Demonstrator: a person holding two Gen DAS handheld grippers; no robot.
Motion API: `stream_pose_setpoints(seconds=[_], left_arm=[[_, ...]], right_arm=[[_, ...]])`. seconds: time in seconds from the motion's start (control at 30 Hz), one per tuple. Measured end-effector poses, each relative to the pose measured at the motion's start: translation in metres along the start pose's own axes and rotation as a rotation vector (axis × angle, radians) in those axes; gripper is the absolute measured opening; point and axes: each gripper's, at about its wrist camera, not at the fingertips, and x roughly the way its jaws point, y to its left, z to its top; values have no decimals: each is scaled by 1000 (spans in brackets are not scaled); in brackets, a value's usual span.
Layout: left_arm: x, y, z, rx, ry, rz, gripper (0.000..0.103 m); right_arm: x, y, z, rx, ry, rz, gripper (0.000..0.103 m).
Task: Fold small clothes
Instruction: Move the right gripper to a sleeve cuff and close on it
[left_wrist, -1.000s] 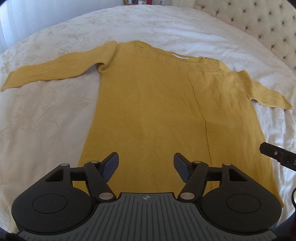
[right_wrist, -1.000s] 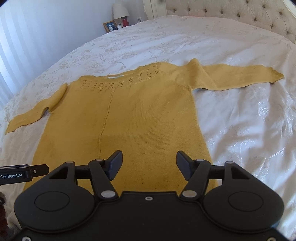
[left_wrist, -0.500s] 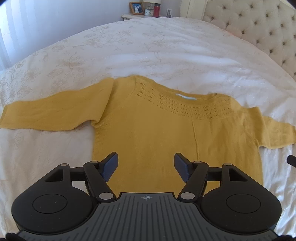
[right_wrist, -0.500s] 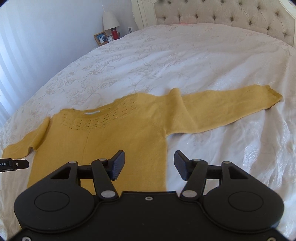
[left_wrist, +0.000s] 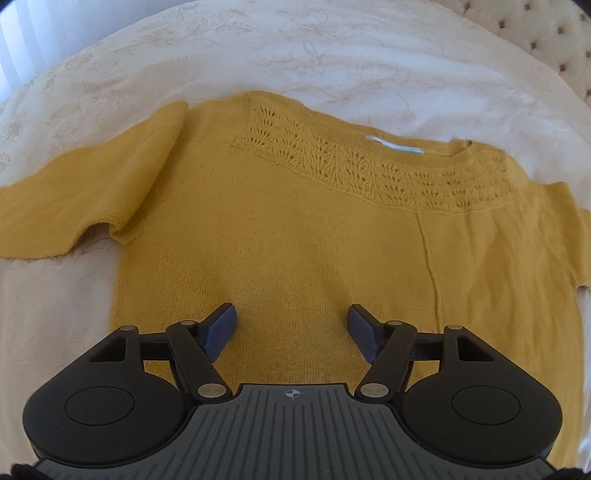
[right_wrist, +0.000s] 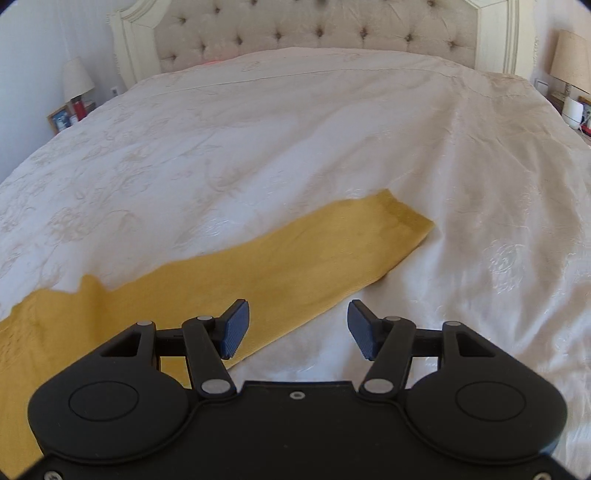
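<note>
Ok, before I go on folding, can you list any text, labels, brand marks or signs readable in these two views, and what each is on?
No readable text in either view.
Neck label inside the yellow sweater: white with a teal edge and a red speck, print too blurred to read.
Left claw body: only a small crosshair mark, no letters.
Framed picture and red bottle on the nightstand: too small to read.

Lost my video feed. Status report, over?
Left gripper open over yellow sweater body. Right gripper open above outstretched sleeve. Sweater flat on white bedspread, unfolded. Nothing in the way.
</note>
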Motion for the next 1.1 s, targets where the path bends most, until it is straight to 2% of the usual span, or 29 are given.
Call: stream_pose_setpoints(seconds=[0.07,0.2,0.43,0.7,0.83,0.97,1.1], left_arm=[[6,-2,1,12,-1,13,67],[11,-9,-1,39,-10,43,76],[19,-14,3,56,-18,58,86],[18,-11,4,42,-21,33,87],[17,-8,3,47,-28,19,87],[19,-12,5,60,-31,38,87],[22,-13,5,66,-39,39,89]], right_arm=[[17,-21,11,42,-5,-40,64],[41,-50,23,152,-8,-84,64],[77,-80,26,339,14,-59,67],[82,-91,30,413,-38,-48,64],[76,-93,41,396,-92,-52,64],[83,-89,54,341,-73,-21,64],[92,-84,65,272,-68,-44,64]])
